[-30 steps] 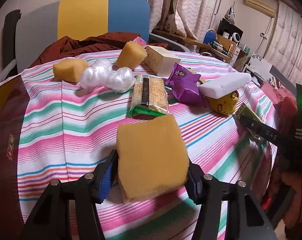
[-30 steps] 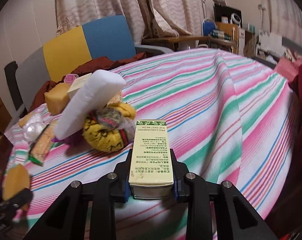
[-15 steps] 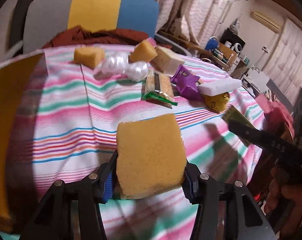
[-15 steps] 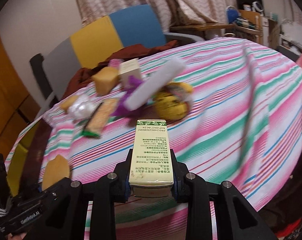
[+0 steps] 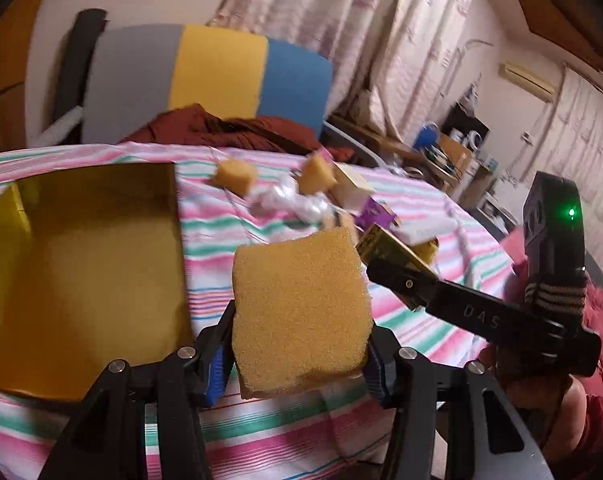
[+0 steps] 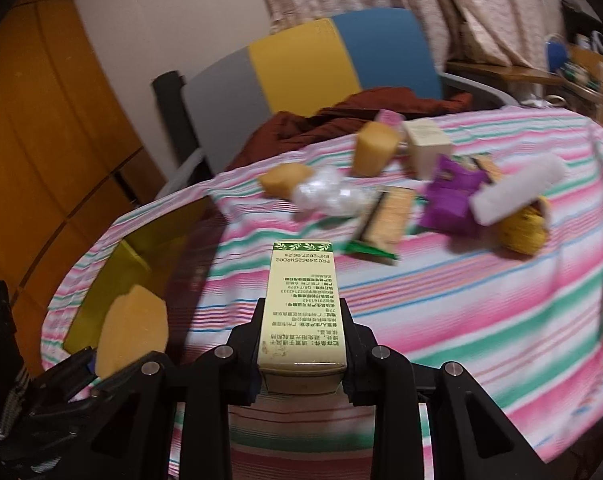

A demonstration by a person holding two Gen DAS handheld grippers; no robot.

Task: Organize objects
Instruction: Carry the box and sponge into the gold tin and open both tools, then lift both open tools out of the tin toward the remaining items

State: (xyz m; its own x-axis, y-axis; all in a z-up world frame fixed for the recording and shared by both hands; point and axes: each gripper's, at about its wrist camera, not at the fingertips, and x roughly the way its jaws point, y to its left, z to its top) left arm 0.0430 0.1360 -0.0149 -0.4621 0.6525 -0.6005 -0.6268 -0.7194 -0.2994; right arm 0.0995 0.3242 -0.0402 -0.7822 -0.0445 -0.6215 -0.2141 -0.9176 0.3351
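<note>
My left gripper (image 5: 297,358) is shut on a square yellow sponge (image 5: 301,312), held up above the striped tablecloth just right of an open gold-lined box (image 5: 81,272). My right gripper (image 6: 302,320) is shut on a narrow cream box with a green end and printed text (image 6: 301,304), lifted over the table. In the left wrist view the right gripper (image 5: 401,276) comes in from the right with the cream box (image 5: 385,246) close behind the sponge. In the right wrist view the left gripper (image 6: 101,376) and the sponge (image 6: 131,332) are low on the left, over the gold box (image 6: 129,260).
At the table's far side lie two sponge pieces (image 6: 371,154), a clear plastic bag (image 6: 329,196), a cracker packet (image 6: 385,224), a purple packet (image 6: 449,200), a white foam block (image 6: 517,192) on a yellow ball, and a cream carton (image 6: 427,146). Behind them stands a grey-yellow-blue chair (image 5: 217,76) with maroon cloth.
Both grippers have risen and swung left with their loads. The gold box has come into full view at the left. The pile now lies farther away and to the right.
</note>
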